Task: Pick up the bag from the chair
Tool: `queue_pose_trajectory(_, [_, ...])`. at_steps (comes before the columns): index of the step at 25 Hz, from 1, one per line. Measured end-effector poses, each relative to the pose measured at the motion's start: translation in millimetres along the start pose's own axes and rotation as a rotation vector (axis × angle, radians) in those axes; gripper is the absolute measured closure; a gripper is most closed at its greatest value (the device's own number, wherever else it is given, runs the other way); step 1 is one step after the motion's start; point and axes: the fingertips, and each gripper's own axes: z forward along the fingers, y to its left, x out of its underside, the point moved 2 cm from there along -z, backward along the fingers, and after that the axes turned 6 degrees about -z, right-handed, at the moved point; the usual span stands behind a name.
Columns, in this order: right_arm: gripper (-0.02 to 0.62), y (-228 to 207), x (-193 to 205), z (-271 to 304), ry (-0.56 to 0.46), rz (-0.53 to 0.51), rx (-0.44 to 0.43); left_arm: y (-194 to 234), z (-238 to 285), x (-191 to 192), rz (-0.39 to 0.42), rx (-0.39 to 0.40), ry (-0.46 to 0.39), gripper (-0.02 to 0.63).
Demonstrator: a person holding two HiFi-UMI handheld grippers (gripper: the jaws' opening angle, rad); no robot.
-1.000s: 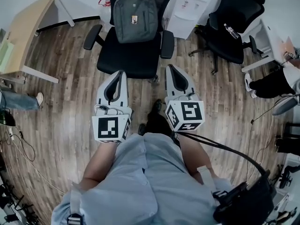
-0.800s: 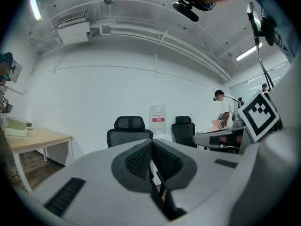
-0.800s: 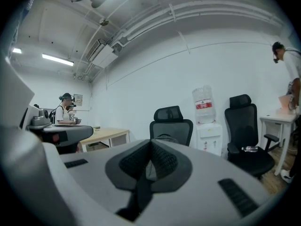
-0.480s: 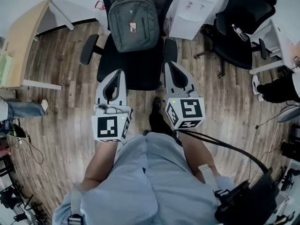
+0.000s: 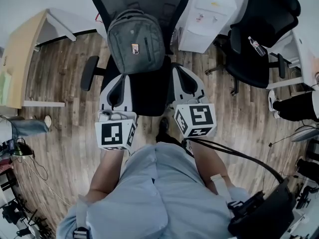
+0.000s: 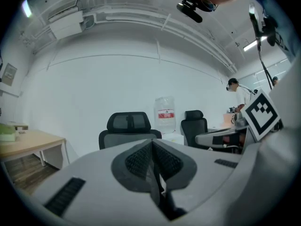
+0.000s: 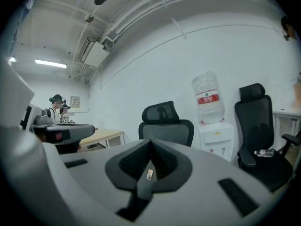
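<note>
Wood floor (image 5: pixel 65 128), bag (image 5: pixel 135 41) on chair (image 5: pixel 149 93)

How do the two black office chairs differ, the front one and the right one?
The front chair carries a grey backpack leaning on its backrest; the right chair carries only a bottle lying on its seat. The front chair stands straight ahead of the person; the right chair stands beyond the white water dispenser. Both are black, with armrests.
</note>
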Motion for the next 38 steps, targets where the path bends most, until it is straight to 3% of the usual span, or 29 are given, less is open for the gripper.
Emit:
queue_pose_trajectory(9, [0.594, -29, -15, 33, -0.025, -0.012, -0.016, 32, 27, -20, 0.030, -0.102, -0.043, 0.604])
queue_pose_trajectory(17, [0.594, -33, -9, 49, 0.000, -0.012, -0.025, 49, 33, -10, 0.006, -0.141, -0.014, 0.603])
queue_pose_trajectory(29, [0.592, -41, 15, 105, 0.082, -0.002, -0.020, 90, 76, 31, -0.063, -0.145, 0.091, 0.603])
queue_pose_trajectory(38, [0.591, -59, 57, 125, 0.225, 0.025, 0.021, 105, 95, 73, -0.135, -0.144, 0.226, 0.603])
